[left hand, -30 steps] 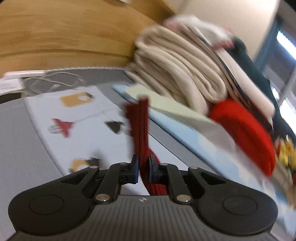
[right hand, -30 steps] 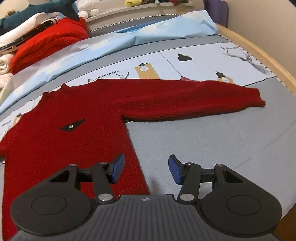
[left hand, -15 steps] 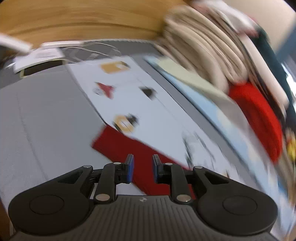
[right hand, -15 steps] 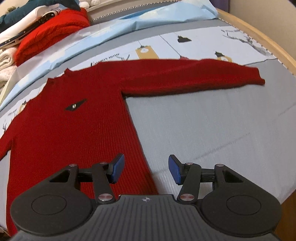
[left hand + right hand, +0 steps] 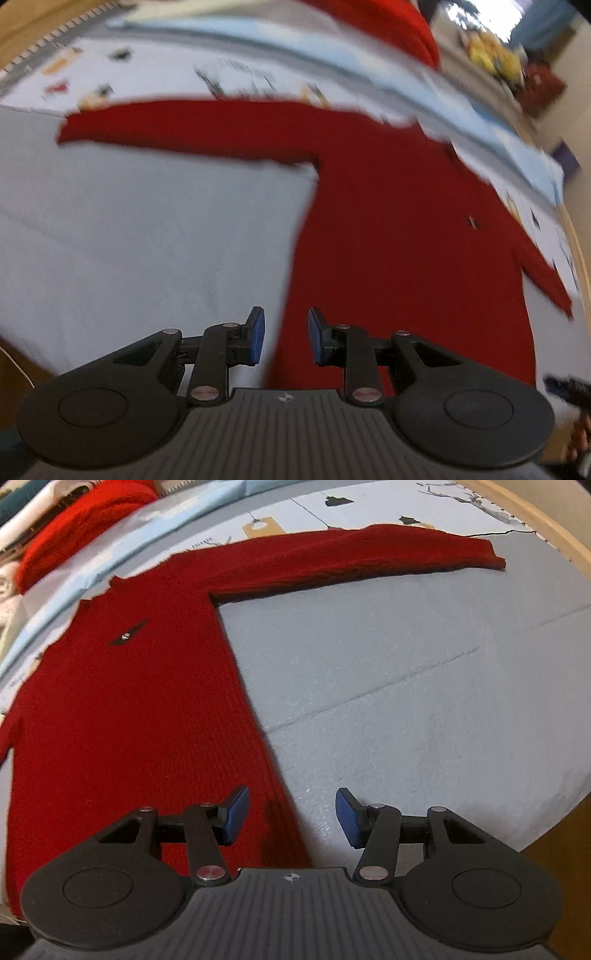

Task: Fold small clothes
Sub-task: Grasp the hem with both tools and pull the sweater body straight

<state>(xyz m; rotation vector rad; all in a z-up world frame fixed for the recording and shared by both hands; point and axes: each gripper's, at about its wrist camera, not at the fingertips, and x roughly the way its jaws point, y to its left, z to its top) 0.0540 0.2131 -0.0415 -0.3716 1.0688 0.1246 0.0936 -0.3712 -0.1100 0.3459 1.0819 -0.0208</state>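
Both tongs empty rn: left gripper (image 5: 282, 336) opening, right gripper (image 5: 290, 818) gaping, each over a side edge of the red sweater (image 5: 129, 716), flat on the bed. Prob next: pinch hem corners, fold up.

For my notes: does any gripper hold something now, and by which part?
Nothing is held. The left gripper is opening, empty, over the red sweater; the right gripper is open.
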